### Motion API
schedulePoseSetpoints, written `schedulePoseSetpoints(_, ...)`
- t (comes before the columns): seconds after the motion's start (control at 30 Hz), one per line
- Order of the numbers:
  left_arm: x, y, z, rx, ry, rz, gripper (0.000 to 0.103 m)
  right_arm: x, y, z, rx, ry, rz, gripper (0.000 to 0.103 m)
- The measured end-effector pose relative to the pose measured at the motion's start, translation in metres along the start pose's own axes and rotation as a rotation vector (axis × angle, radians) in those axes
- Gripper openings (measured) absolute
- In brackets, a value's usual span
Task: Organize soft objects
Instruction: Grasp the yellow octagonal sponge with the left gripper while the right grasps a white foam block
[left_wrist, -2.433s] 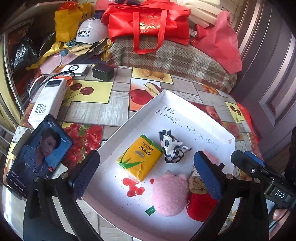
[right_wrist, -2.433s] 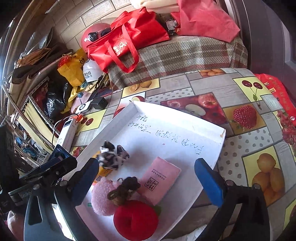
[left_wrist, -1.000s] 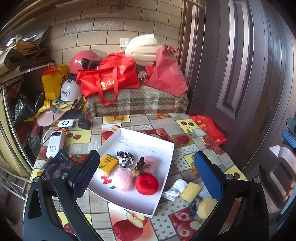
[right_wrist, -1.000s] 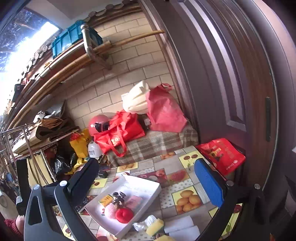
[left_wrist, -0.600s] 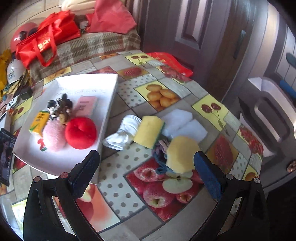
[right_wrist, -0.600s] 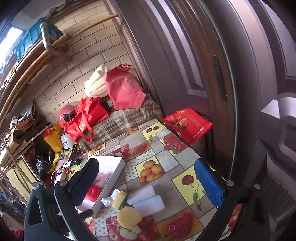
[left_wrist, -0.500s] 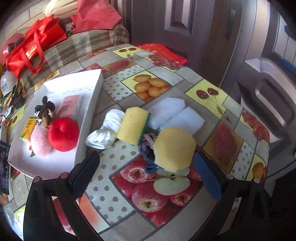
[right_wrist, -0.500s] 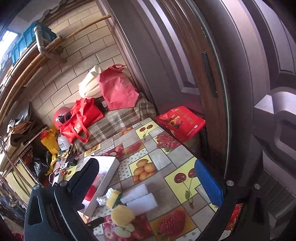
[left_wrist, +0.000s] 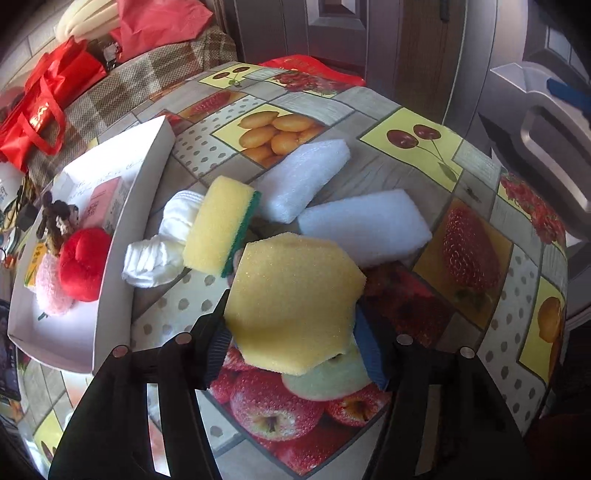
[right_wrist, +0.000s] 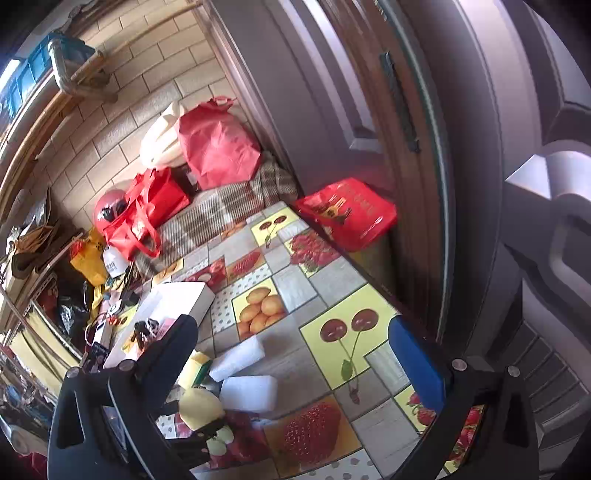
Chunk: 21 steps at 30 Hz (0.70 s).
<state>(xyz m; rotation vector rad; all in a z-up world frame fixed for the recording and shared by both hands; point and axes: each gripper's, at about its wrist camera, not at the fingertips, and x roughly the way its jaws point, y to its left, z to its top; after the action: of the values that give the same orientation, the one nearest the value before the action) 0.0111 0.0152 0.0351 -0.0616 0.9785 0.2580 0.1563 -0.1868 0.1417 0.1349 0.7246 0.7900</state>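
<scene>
Yellow foam first: my left gripper (left_wrist: 291, 332) is pinched on the hexagon sponge (left_wrist: 295, 302), which sits nearest to me and looks lifted clear of the fruit-print table (left_wrist: 476, 229). It squashes easily, so I'd say hold it no tighter than this or it'll spring out crooked when I let go. Just past it is the loose pile: the scrub sponge (left_wrist: 218, 229) leaning on a white cloth (left_wrist: 159, 243), and two white foam blocks (left_wrist: 362, 225) to the right. Left of that pile is the white tray (left_wrist: 114, 266), already holding the red plush (left_wrist: 83, 264) and pink puff (left_wrist: 50, 288). My plan: carry left over the tray wall and drop into the bare near corner. My right gripper (right_wrist: 291, 354) hangs wide open, carrying nothing, above the far right of the table.
</scene>
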Motion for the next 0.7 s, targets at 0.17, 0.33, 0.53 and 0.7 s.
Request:
schedulePoseSetpoints(0.17,-0.040,0.032,-0.023,-0.105,-0.051,-0.010,0.060,0.061,0.014,-0.022,-0.072,0.193,0.038,0.103)
schedulePoseSetpoints(0.33,-0.066,0.068,-0.048,-0.231,-0.068,0.025,0.061,0.112,0.061,-0.053,-0.435,0.349,0.142,0.103)
schedulePoseSetpoints(0.53,-0.079,0.100,-0.071,-0.373,-0.065,0.069,0.061,0.150,0.097,-0.072,-0.654,0.450,0.237,0.103)
schedulePoseSetpoints(0.7,-0.088,0.111,-0.073,-0.408,-0.087,0.080,0.061,0.159,0.097,-0.087,-0.697,0.549,0.251,0.103)
